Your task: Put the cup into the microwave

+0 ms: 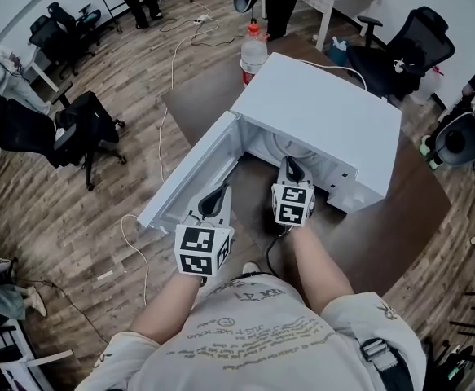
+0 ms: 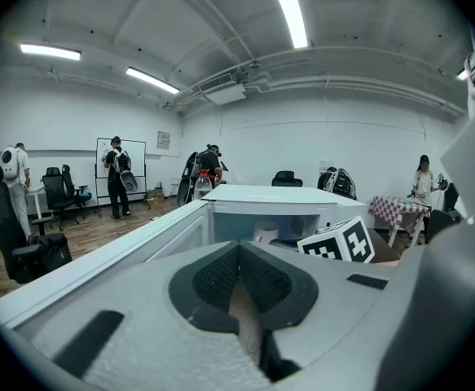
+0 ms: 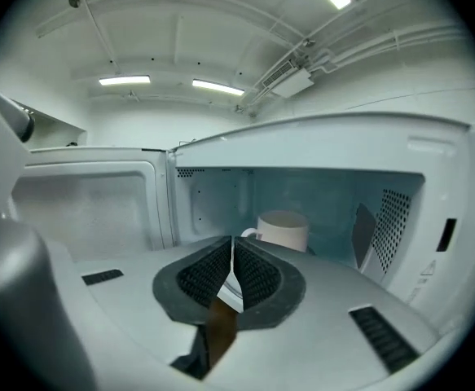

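The white microwave (image 1: 318,112) stands on a brown table with its door (image 1: 192,173) swung open to the left. A white cup (image 3: 283,228) stands upright inside the cavity, handle to the left; the left gripper view catches the cup (image 2: 266,234) too. My right gripper (image 3: 233,255) is just outside the opening, in front of the cup and apart from it, shut with nothing between its pads. In the head view the right gripper (image 1: 290,168) points into the opening. My left gripper (image 1: 214,202) is beside the open door, and the left gripper (image 2: 239,259) is shut and empty.
A clear bottle with a red label (image 1: 253,51) stands behind the microwave. The table (image 1: 400,218) runs on to the right of it. Black office chairs (image 1: 82,129) stand on the wood floor at left and at the back right (image 1: 408,47). A white cable (image 1: 168,96) trails over the floor.
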